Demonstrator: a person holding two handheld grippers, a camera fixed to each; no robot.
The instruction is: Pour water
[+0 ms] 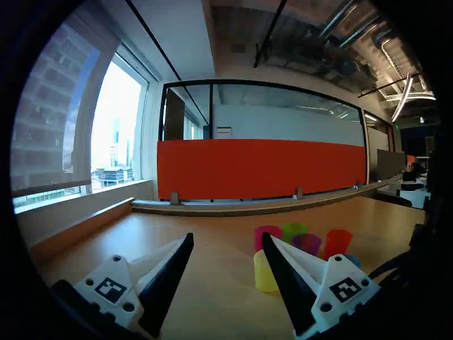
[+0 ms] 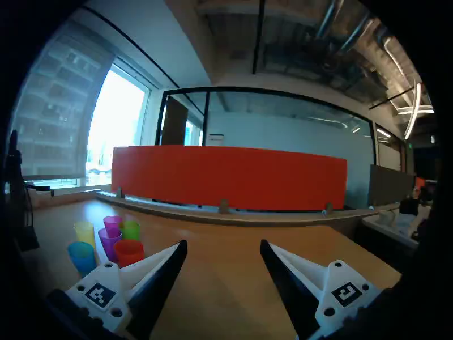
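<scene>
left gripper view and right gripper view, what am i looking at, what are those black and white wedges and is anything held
Each picture comes from a camera riding on a handheld two-finger tool, looking along its fingers. The wedges are those fingers: the left gripper in the left gripper view, the right gripper in the right gripper view. Both stand open, holding nothing. On the light wooden desk stands a cluster of small coloured plastic cups, untouched.
</scene>
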